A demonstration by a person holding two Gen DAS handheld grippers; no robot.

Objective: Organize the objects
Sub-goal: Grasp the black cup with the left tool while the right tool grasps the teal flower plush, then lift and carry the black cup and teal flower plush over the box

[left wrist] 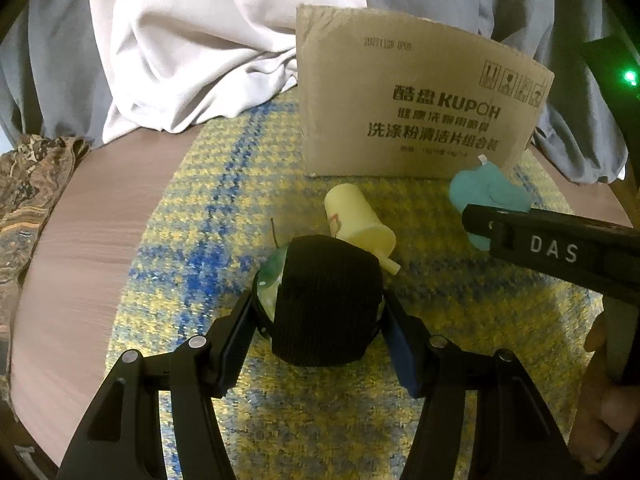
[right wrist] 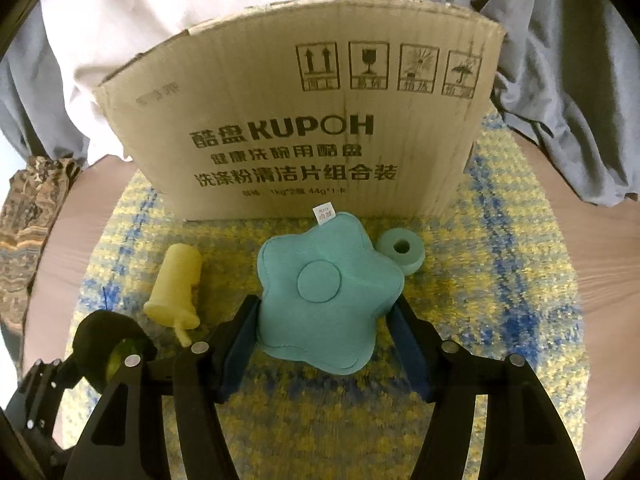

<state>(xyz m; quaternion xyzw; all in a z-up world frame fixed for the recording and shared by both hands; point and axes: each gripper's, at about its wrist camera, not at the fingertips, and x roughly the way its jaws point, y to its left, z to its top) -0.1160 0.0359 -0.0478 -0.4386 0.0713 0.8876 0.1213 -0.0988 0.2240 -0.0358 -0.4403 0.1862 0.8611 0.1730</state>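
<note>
My left gripper is shut on a round object with a wide black band and a greenish clear face, held just above the mat. It also shows in the right wrist view. My right gripper is shut on a teal star-shaped cushion, also visible in the left wrist view. A pale yellow cylinder lies on its side between them; the right wrist view shows it left of the cushion. A teal foam ring lies right of the cushion.
A cardboard box stands at the back of the yellow-blue woven mat on a round wooden table. Grey and white cloth hangs behind. Patterned fabric lies at the left edge.
</note>
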